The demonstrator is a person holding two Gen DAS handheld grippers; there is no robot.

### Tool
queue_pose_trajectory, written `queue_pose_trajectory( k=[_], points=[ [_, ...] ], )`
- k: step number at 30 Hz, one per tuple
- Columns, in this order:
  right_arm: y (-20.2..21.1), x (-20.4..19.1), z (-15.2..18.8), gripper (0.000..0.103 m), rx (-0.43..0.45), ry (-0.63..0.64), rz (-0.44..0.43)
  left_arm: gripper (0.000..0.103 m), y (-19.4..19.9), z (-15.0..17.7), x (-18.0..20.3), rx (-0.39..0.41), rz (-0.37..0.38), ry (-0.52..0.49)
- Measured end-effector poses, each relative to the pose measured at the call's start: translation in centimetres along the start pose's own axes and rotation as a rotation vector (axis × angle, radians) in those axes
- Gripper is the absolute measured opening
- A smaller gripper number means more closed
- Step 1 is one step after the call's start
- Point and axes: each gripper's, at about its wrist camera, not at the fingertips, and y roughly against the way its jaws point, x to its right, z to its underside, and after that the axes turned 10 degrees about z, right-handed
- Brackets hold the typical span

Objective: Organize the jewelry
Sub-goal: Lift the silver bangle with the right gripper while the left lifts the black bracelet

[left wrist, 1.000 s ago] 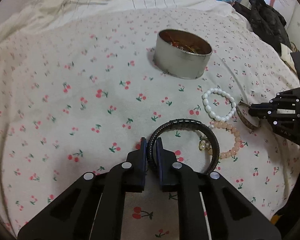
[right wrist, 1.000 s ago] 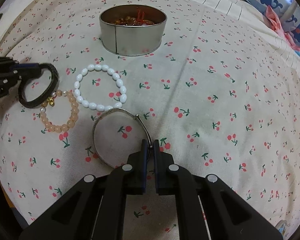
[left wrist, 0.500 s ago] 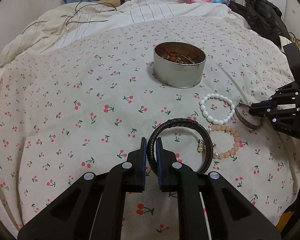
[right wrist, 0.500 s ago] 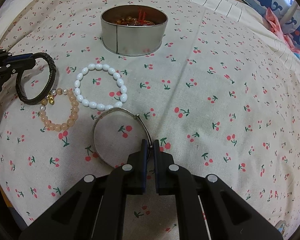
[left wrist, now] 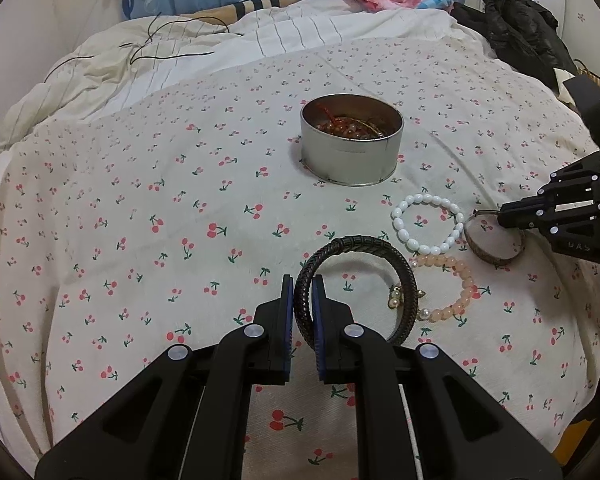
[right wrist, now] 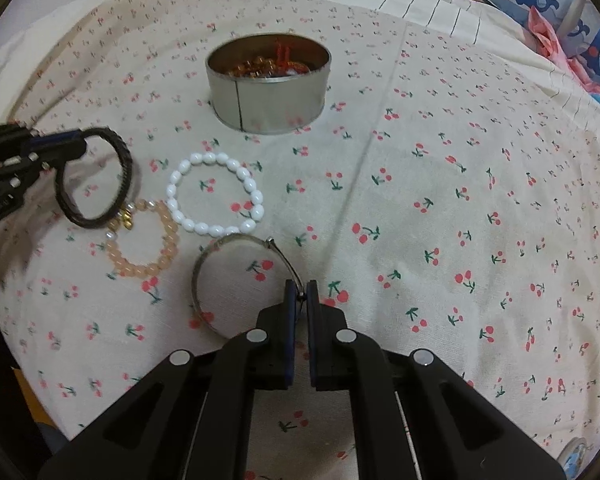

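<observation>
The left gripper [left wrist: 302,300], clamped on the black braided leather bracelet [left wrist: 356,280], has raised it, apparently clear of the cherry-print bedsheet [left wrist: 140,240]. The right gripper [right wrist: 300,300] stays clamped on the thin silver metal bangle [right wrist: 236,280], still lying flat. Both pieces are ready to carry to the round silver tin [left wrist: 352,148] beyond.
</observation>
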Motion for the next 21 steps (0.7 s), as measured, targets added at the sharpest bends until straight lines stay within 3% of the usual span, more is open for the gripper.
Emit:
queue_pose_trajectory(
  k=[10, 21],
  points=[
    [1.9, 0.5, -0.9, 0.006, 0.052, -0.051, -0.07, 0.008, 0.2, -0.3, -0.1, 0.01, 0.014, 0.01],
    [1.4, 1.1, -0.6, 0.006, 0.039, -0.045, -0.034, 0.008, -1.1, 0.2, -2.2, -0.033, 0.071, 0.11]
  ],
)
